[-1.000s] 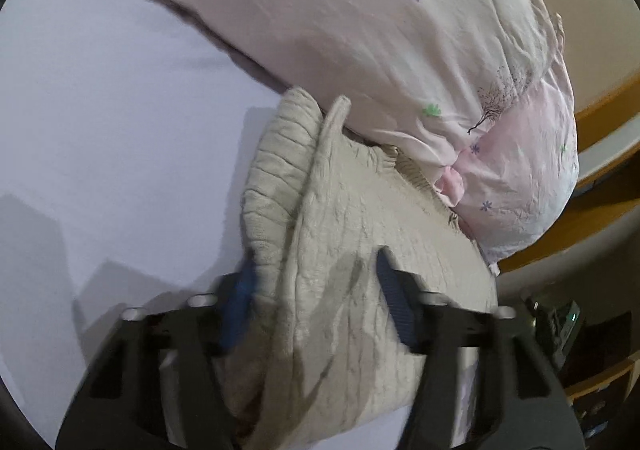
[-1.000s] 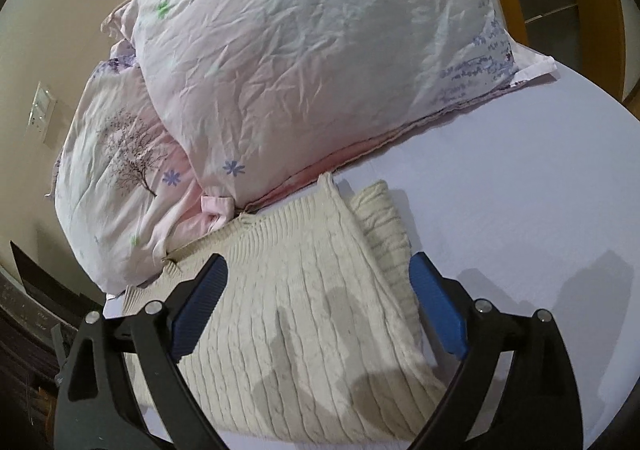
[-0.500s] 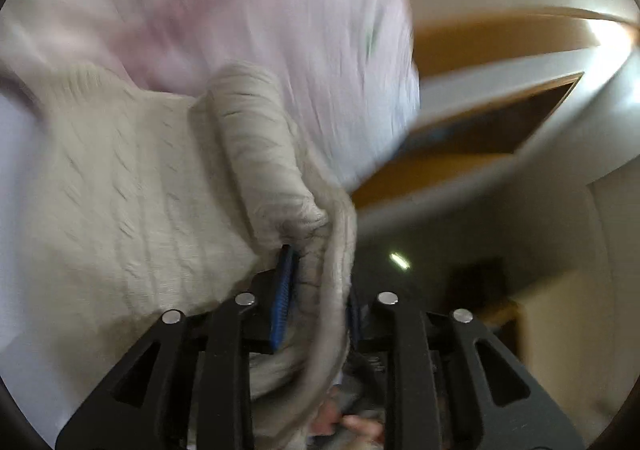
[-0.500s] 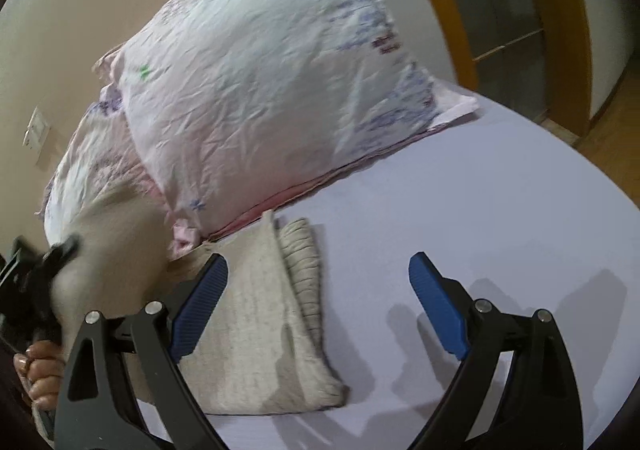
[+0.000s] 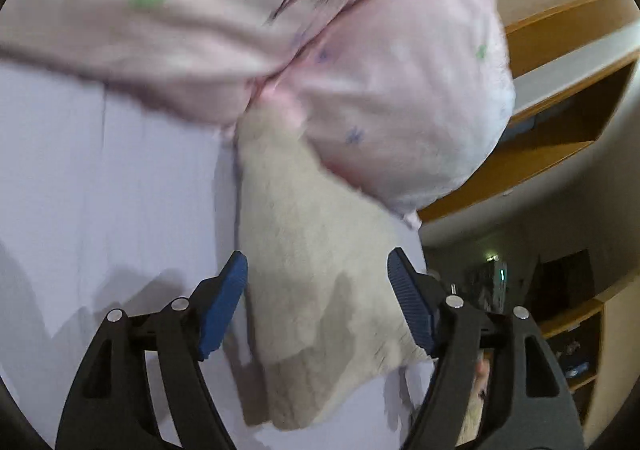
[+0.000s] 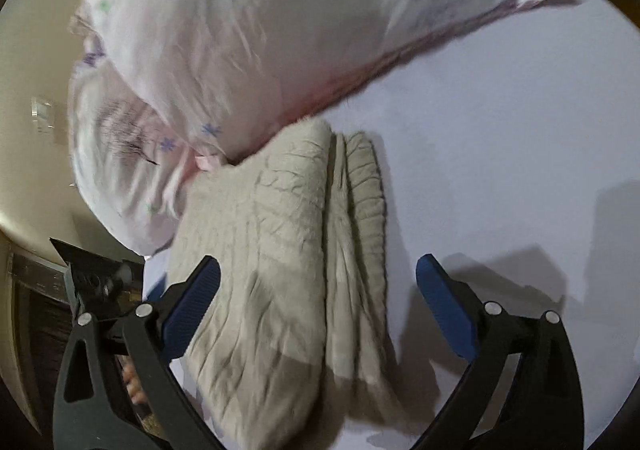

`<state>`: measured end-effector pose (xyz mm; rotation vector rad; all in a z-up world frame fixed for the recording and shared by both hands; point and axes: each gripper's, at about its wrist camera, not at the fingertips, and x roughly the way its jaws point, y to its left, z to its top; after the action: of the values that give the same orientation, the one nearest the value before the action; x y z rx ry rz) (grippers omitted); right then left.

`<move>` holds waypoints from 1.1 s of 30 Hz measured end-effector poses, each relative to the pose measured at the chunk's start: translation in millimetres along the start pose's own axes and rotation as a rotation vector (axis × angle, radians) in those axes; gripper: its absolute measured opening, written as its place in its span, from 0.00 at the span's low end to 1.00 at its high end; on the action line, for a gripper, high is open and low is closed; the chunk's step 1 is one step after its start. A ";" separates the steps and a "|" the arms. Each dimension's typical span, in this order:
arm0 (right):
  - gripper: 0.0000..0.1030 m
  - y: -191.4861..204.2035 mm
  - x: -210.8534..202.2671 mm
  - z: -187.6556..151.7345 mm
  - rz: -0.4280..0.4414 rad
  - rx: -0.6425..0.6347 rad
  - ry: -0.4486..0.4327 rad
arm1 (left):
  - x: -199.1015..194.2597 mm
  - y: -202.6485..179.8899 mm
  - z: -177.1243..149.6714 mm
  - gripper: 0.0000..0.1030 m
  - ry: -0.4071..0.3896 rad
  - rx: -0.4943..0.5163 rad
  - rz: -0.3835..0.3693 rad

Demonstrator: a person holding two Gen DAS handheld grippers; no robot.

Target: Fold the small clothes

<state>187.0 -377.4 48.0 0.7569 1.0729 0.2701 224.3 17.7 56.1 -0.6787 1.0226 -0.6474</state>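
Note:
A cream cable-knit sweater lies folded on the pale lilac bed sheet, its far end against the pillows. My left gripper is open, its blue pads on either side of the sweater just above it, holding nothing. In the right wrist view the same sweater lies in folded layers with a ribbed edge on the right. My right gripper is open and empty, hovering over the sweater's near part.
Two pink floral pillows lie behind the sweater, also in the right wrist view. Wooden shelving and dark furniture stand beyond the bed's right edge. Bare sheet spreads to the right of the sweater.
My left gripper was shut on a lifted part of the sweater half a second ago; now it is open and the sweater lies folded flat. My right gripper came closer over the sweater.

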 end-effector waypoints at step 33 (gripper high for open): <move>0.08 110.8 66.8 -23.0 0.022 -0.218 -0.029 | -104.4 3.6 -79.5 0.84 -0.254 0.266 0.336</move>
<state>215.7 -251.1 70.6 0.5753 0.9896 0.3868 113.0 82.8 80.9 -0.3337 0.7726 -0.3813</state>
